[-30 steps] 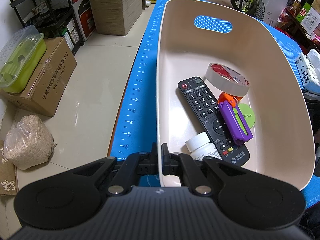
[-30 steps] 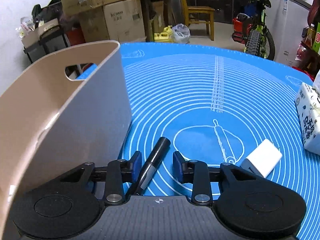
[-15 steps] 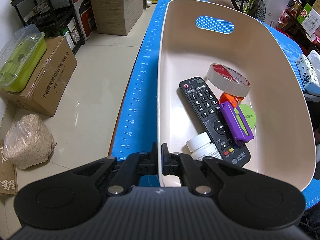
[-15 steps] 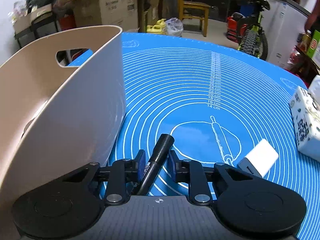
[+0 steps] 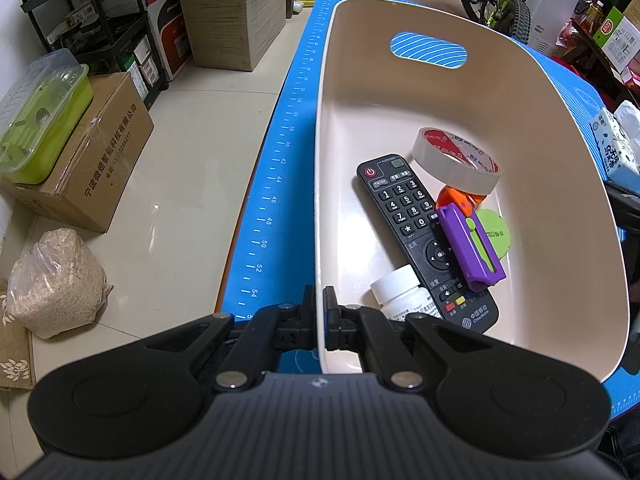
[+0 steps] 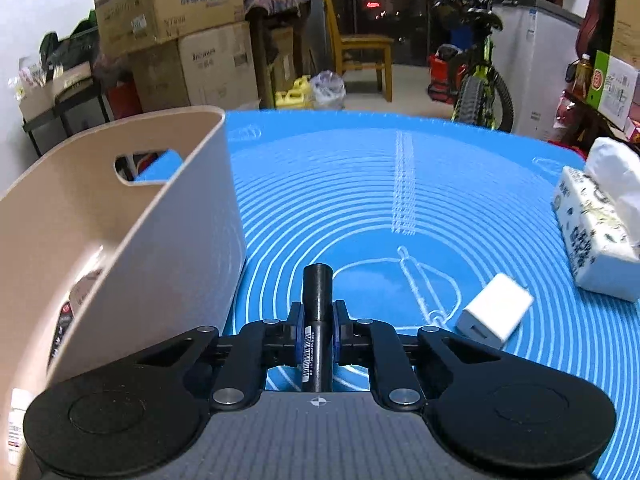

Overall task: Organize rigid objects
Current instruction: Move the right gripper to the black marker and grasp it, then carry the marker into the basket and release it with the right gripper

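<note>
I'm clamping my left tool on the beige bin's near rim while my right tool is gripping the black marker above the worktop.

Blue baking mat is spread over the worktop. Tissue pack is seen at its right edge. Cardboard boxes, a black shelf rack and a bag of grain are noted on the floor. A bicycle and a wooden chair are seen behind.
</note>
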The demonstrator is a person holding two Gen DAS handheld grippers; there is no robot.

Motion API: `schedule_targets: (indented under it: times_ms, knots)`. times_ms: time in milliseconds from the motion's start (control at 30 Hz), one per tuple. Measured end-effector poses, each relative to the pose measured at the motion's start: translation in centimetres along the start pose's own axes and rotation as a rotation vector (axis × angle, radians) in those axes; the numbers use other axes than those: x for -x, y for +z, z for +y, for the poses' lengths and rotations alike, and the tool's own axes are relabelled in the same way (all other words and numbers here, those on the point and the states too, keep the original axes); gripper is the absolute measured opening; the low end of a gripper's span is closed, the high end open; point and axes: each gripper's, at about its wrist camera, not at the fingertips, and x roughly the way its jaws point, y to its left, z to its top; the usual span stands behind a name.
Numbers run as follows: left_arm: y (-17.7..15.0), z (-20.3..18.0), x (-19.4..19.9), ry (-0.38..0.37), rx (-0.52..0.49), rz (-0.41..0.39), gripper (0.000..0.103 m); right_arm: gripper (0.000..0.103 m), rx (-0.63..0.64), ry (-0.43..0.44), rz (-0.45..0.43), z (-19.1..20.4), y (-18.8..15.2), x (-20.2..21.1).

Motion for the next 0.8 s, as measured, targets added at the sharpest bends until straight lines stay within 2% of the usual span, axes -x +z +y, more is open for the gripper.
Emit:
schedule_targets:
  times_ms: [433, 633, 800]
  knots:
    - [0.0, 0.0, 0.0, 0.001, 0.000, 0.000, 0.004, 0.024, -0.022, 0.088, -0.204, -0.9, 4.7, 8.5]
    - [-0.1, 0.1, 0.0, 0.004, 0.001, 0.000, 0.003, 0.024, 0.051, 0.175, -0.244, 2.2, 6.1, 10.8]
    - [-0.2, 0.1, 0.1, 0.006, -0.001, -0.001, 0.003, 0.024, 0.081, 0.248, -0.224, 5.8, 6.5, 10.8]
